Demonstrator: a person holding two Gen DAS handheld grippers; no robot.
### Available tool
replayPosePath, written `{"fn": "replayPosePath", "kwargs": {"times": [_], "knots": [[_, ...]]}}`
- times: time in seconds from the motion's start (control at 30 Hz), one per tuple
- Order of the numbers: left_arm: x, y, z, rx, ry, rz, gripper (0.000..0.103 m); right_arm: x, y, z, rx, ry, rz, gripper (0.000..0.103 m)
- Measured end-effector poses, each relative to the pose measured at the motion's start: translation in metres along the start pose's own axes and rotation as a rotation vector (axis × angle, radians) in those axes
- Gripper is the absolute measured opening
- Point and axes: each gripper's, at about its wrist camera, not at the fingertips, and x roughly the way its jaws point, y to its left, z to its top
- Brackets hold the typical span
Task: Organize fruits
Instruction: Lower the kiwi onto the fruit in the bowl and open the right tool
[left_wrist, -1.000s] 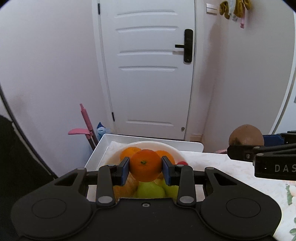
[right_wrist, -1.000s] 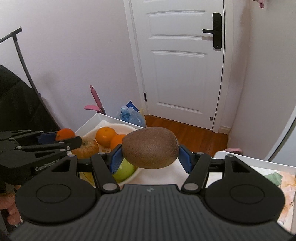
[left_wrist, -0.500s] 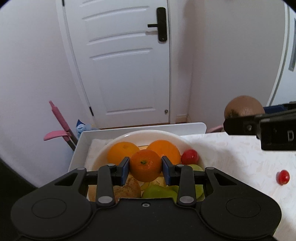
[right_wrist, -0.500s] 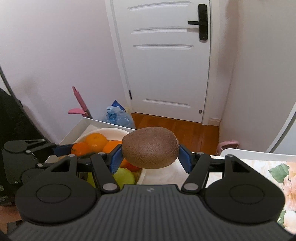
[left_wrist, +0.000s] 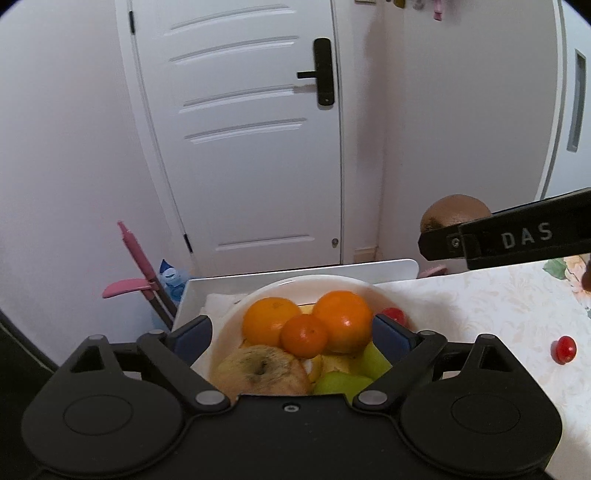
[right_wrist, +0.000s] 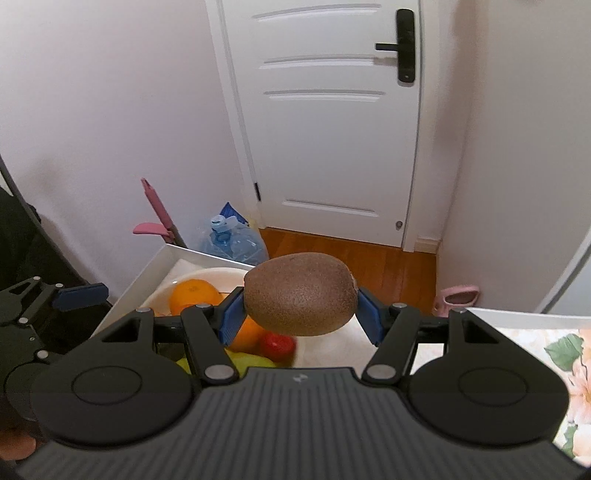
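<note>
My left gripper (left_wrist: 291, 332) hangs over the white bowl (left_wrist: 332, 282), its jaws opening wide apart. The small mandarin (left_wrist: 303, 335) lies free between them, resting on two larger oranges (left_wrist: 341, 319), an apple (left_wrist: 260, 374) and green fruit (left_wrist: 343, 380). A red cherry tomato (left_wrist: 393, 314) sits at the bowl's right side. My right gripper (right_wrist: 300, 314) is shut on a brown kiwi (right_wrist: 300, 293), held above the bowl's right part; the kiwi (left_wrist: 456, 214) also shows at the right of the left wrist view.
The bowl stands in a white tray (left_wrist: 303, 271) at the table's far left corner. A loose cherry tomato (left_wrist: 563, 349) lies on the flowered tablecloth (left_wrist: 480, 314). Beyond the table are a white door (left_wrist: 240, 129), a water bottle (right_wrist: 236, 242) and a pink tool (left_wrist: 136, 258).
The left gripper let go of the mandarin, which dropped among the fruit in the bowl; its jaws swung wide. Both grippers shifted down toward the bowl. The right gripper kept its hold on the kiwi.
</note>
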Motion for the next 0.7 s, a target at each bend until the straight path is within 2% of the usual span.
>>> {"fn": "replayPosePath", "kwargs": {"times": [0.3,0.7], "knots": [[-0.02,0.023,-0.003,-0.057,-0.012,0.046,0.096,0.023,0.026,0.013,-0.053,0.016,0.058,0.078],[-0.025,0.048,-0.014,-0.09,0.008,0.093,0.096,0.095,0.05,0.012,-0.025,0.104,0.093,0.078]]}}
